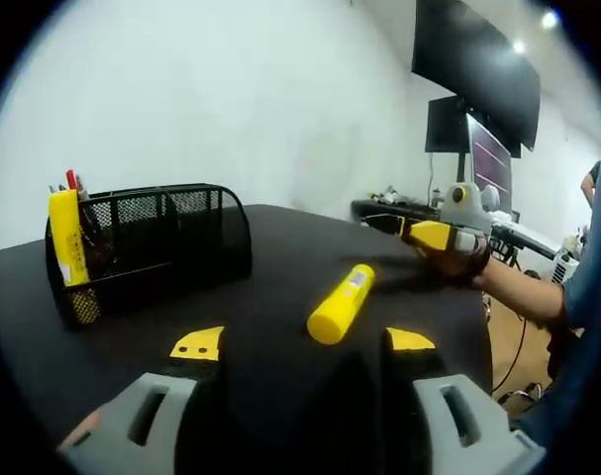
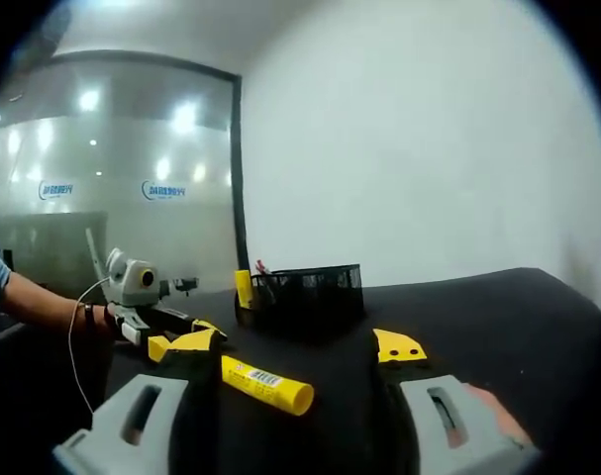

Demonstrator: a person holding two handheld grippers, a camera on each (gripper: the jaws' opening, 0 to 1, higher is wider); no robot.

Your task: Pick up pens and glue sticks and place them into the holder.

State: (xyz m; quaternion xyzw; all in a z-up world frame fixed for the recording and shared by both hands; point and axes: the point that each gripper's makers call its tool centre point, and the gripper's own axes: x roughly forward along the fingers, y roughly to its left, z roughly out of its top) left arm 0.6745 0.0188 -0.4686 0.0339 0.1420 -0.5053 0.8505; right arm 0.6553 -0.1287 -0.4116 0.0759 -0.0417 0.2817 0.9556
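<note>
A yellow glue stick (image 1: 342, 304) lies on the black table (image 1: 280, 247), just ahead of my open left gripper (image 1: 303, 342) and between the lines of its jaws. The black mesh holder (image 1: 151, 242) stands to the left with another yellow glue stick (image 1: 67, 237) and a red-tipped pen (image 1: 71, 179) upright in it. My right gripper (image 1: 384, 225), held by a hand, hovers beyond the loose stick. In the right gripper view the glue stick (image 2: 265, 384) lies in front of the open right gripper (image 2: 292, 346), nearer its left jaw, with the holder (image 2: 305, 292) behind and the left gripper (image 2: 176, 319) at left.
The table's far edge runs behind the holder, before a white wall. Desks with monitors (image 1: 478, 148) stand at the right, off the table. A person's forearm (image 1: 518, 287) crosses the table's right edge. A glass partition (image 2: 102, 198) stands at the left in the right gripper view.
</note>
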